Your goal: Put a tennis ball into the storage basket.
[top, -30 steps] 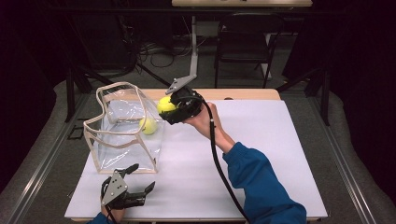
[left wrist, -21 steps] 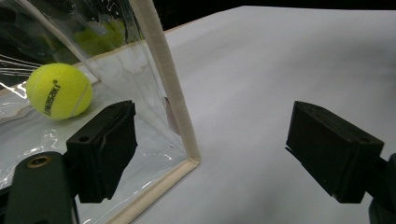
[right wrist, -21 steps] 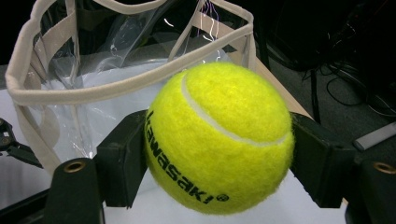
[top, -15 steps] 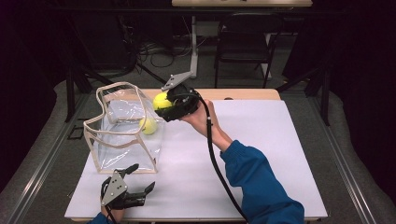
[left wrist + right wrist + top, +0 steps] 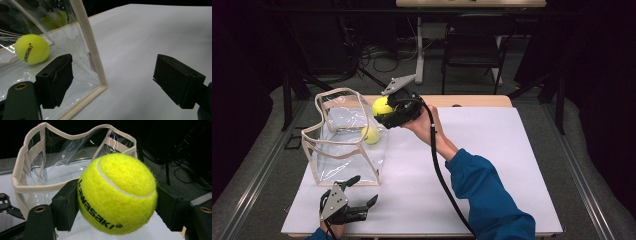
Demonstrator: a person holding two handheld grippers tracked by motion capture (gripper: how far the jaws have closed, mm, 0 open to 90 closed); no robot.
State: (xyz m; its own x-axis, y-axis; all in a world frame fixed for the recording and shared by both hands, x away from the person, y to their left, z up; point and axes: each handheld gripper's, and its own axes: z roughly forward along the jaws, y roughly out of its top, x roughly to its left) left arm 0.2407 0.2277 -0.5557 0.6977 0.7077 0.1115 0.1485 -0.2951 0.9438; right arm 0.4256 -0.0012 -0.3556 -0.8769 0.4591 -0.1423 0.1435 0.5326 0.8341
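Clear bag (image 5: 343, 145) holds one tennis ball (image 5: 371, 135). Right gripper (image 5: 388, 107) clamps second ball (image 5: 382, 106) at bag's rim. Left gripper (image 5: 357, 197) jaws apart, empty, beside bag.

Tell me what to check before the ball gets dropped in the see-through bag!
1. Tennis ball pinched between right gripper fingers: ok.
2. Clear bag top open, standing upright: ok.
3. Held ball over the bag's opening: not ok, it hangs at the rim.
4. Room beside the other tennis ball inside: ok.
5. Left gripper open, on the table beside the bag, not touching: ok.
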